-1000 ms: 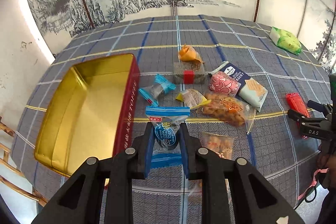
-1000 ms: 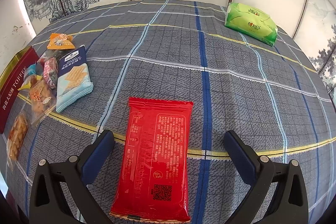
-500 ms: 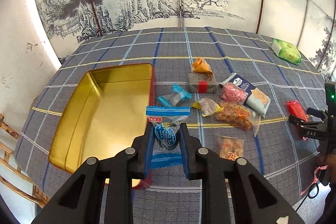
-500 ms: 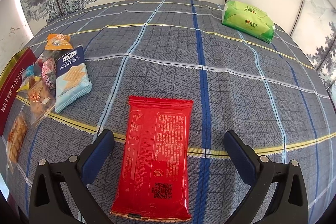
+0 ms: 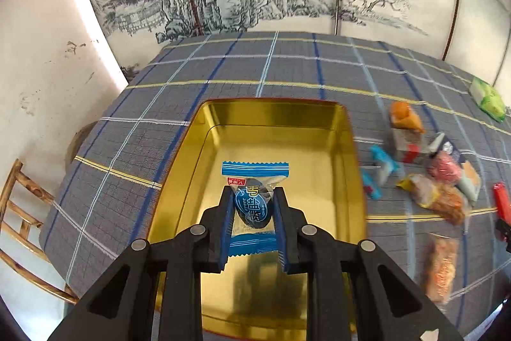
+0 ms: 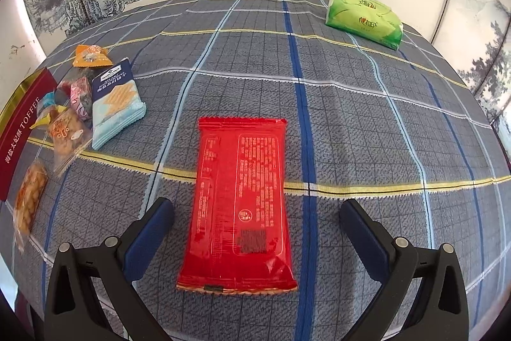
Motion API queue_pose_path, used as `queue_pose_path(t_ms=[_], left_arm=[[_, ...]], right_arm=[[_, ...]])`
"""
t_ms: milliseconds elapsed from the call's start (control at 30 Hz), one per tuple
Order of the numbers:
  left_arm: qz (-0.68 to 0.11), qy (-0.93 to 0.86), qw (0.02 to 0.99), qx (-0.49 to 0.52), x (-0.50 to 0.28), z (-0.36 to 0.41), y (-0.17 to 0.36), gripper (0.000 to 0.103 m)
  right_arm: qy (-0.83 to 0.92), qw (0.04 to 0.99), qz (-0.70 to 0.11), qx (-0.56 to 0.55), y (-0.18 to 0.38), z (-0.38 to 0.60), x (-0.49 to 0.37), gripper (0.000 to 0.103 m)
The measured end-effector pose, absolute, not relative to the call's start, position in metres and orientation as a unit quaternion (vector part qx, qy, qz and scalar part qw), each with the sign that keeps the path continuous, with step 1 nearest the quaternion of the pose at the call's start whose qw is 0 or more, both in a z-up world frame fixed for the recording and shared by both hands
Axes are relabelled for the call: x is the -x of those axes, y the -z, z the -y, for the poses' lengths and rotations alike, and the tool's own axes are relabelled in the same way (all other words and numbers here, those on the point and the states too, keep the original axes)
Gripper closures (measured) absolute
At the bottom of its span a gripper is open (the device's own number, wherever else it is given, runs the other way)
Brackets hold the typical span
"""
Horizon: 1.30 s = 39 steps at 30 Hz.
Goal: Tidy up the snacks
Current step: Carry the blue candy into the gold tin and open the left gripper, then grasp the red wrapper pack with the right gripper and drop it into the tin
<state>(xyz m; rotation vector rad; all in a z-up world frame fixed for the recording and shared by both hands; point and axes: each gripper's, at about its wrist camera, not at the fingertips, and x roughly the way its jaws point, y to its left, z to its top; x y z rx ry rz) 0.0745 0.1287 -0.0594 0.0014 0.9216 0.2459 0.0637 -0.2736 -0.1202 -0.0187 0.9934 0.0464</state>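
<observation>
My left gripper (image 5: 253,206) is shut on a small blue-and-clear candy packet (image 5: 254,178), held above the gold inside of the open tin (image 5: 274,136). The tin's red side (image 6: 19,143) shows at the left edge of the right wrist view. My right gripper (image 6: 255,219) stands open over the table, its fingers on either side of a red flat packet (image 6: 239,200) that lies on the cloth between them, untouched.
Several loose snacks lie right of the tin: an orange packet (image 5: 404,114), a blue candy (image 5: 381,162), a pink one (image 5: 444,170), nut bags (image 5: 442,203). A blue biscuit pack (image 6: 115,101) and a green pack (image 6: 364,18) lie farther off. A wooden chair (image 5: 22,213) stands beyond the table's left edge.
My left gripper has carried the candy packet leftward from beside the tin to over its inside. The right gripper and the red packet have stayed put.
</observation>
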Motion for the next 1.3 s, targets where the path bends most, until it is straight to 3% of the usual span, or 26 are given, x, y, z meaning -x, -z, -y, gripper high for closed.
queue_pose_path(t_ms=[200, 300, 367, 400, 467, 533, 867, 1100, 1300], left_arm=[[-0.468, -0.123, 0.875, -0.023, -0.091, -0.142, 0.081, 0.076], [-0.467, -0.132, 0.874, -0.040, -0.092, -0.143, 0.081, 0.055], [-0.443, -0.136, 0.885, -0.035, -0.086, -0.146, 0.074, 0.039], [-0.431, -0.136, 0.892, -0.031, -0.083, -0.148, 0.070, 0.037], [-0.410, -0.135, 0.902, -0.013, -0.075, -0.156, 0.061, 0.024], [-0.393, -0.138, 0.909, 0.018, -0.063, -0.167, 0.052, 0.018], [-0.354, -0.159, 0.918, 0.077, 0.009, -0.192, 0.040, 0.018], [-0.358, -0.176, 0.913, 0.089, 0.033, -0.208, 0.047, 0.018], [-0.355, -0.190, 0.913, 0.071, 0.039, -0.218, 0.048, 0.018]], right_arm=[[-0.029, 0.871, -0.490, 0.013, 0.118, 0.271, -0.073, 0.004], [-0.038, 0.873, -0.486, 0.018, 0.115, 0.269, -0.074, 0.022], [-0.039, 0.876, -0.480, 0.016, 0.110, 0.270, -0.074, 0.057], [-0.036, 0.875, -0.483, 0.016, 0.109, 0.271, -0.075, 0.058], [-0.044, 0.875, -0.481, 0.008, 0.109, 0.274, -0.074, 0.058], [-0.047, 0.876, -0.481, -0.006, 0.108, 0.278, -0.074, 0.059], [-0.119, 0.893, -0.433, -0.032, 0.065, 0.238, -0.057, 0.059], [-0.254, 0.877, -0.406, -0.033, 0.015, 0.128, -0.086, 0.059], [-0.352, 0.826, -0.438, -0.041, 0.026, 0.004, -0.134, 0.059]])
